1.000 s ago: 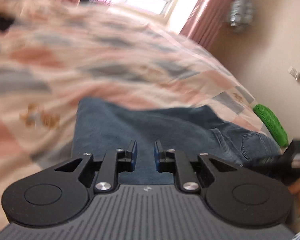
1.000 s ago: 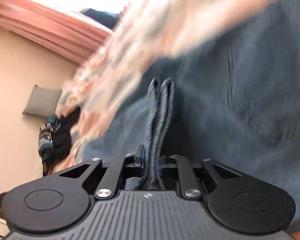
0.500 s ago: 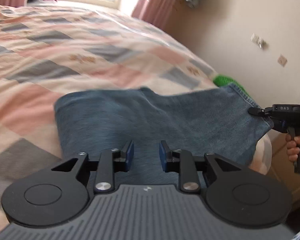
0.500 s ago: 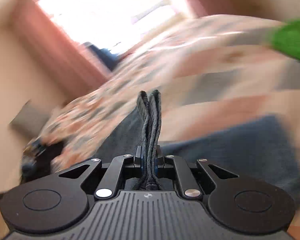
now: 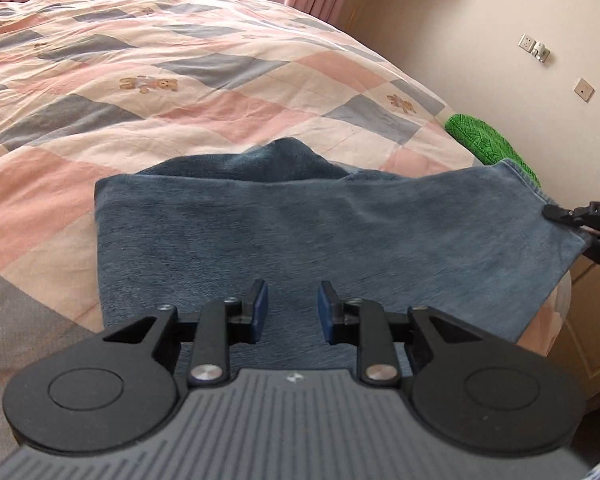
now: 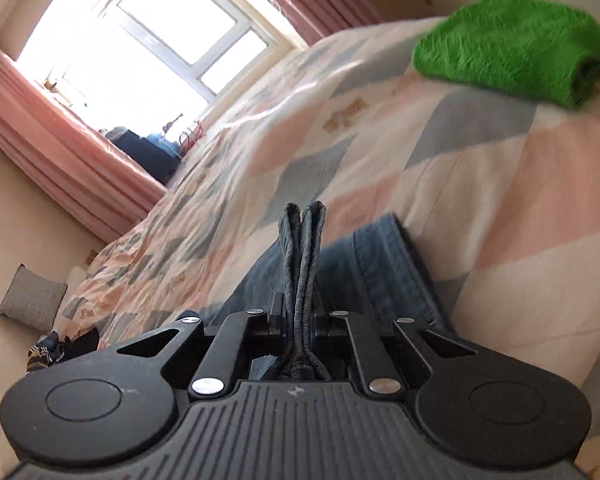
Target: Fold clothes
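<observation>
jeans (image 5: 300, 224): spread across the near edge of the bed (image 5: 180, 80), on the patchwork quilt | left gripper (image 5: 291, 308): jaws apart, holding nothing, above the denim | right gripper (image 6: 298, 316): jaws clamped on bunched jeans hem, lifting that end | green towel (image 6: 512, 44): folded, on the bed beyond the jeans

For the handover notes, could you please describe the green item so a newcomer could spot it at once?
Start at the bed with the pink, grey and white patchwork quilt. Follow it to the edge nearest the beige wall, beyond the blue jeans. There lies a folded knitted cloth, the only bright green thing in the room.
</observation>
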